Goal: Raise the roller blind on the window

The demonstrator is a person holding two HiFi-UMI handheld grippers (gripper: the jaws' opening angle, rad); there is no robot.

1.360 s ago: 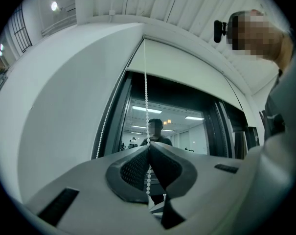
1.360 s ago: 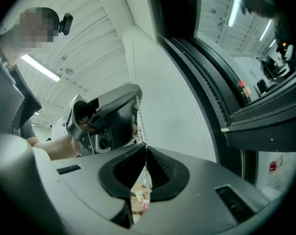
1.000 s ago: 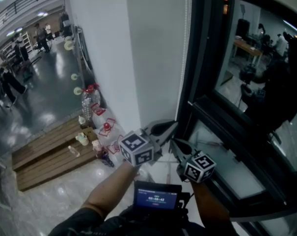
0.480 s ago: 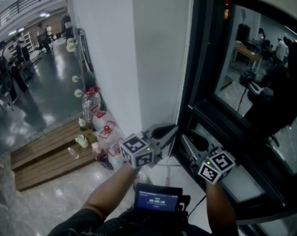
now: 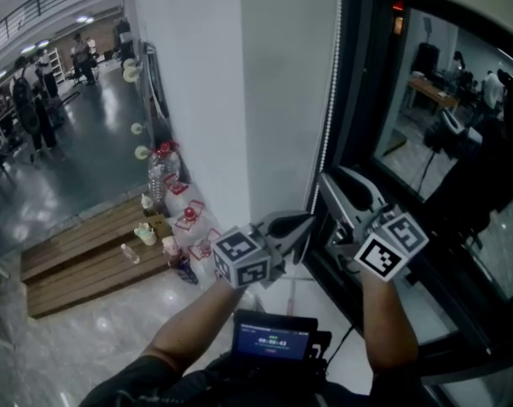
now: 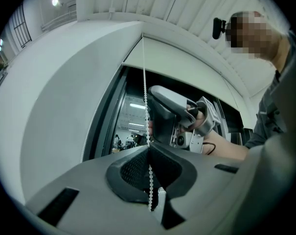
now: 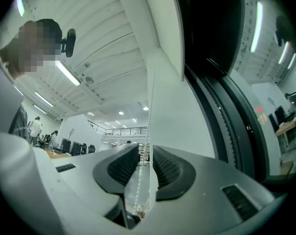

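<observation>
Grey left tongs (image 5: 305,220), right tongs (image 5: 327,179), each with black-and-white marker cube (image 5: 241,259).

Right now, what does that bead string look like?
The bead chain is a string of small white beads, plastic-looking, hanging down beside the dark window frame. The left hand-held gripper is shut on it. It passes between the jaws of the right hand-held gripper, which have just been opening and don't press it.
</observation>
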